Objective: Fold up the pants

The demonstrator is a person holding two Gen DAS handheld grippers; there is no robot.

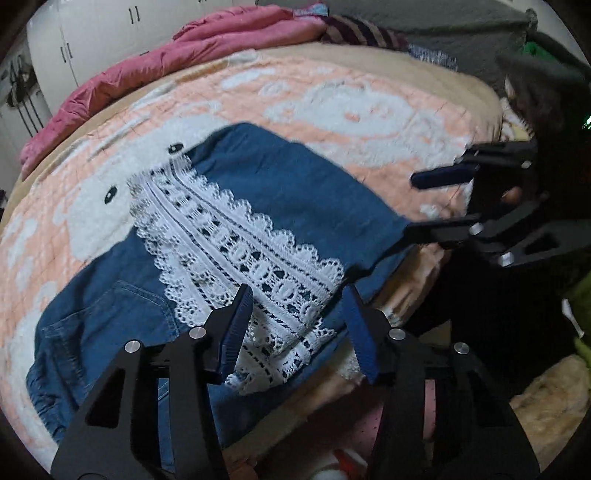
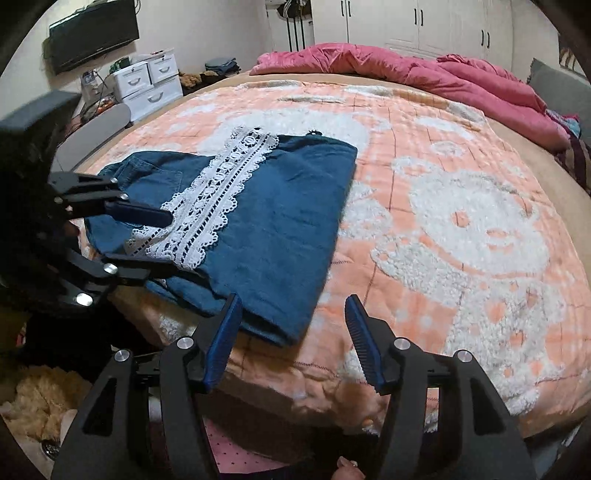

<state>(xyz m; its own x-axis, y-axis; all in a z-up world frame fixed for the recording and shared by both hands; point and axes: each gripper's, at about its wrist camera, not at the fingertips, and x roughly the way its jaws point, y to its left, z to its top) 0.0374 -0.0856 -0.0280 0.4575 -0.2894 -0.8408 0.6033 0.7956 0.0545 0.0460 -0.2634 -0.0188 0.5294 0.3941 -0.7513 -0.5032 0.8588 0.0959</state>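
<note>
Blue denim pants with a white lace band lie folded flat on the bed near its front edge; they also show in the right wrist view. My left gripper is open and empty, hovering just above the lace end of the pants; it also shows in the right wrist view. My right gripper is open and empty, above the near corner of the pants; it also shows in the left wrist view, at the pants' right edge.
The bed carries a peach and white bear-pattern blanket. A pink quilt lies bunched along the far side. White drawers and a wall TV stand beyond the bed. A fluffy cream fabric lies on the floor.
</note>
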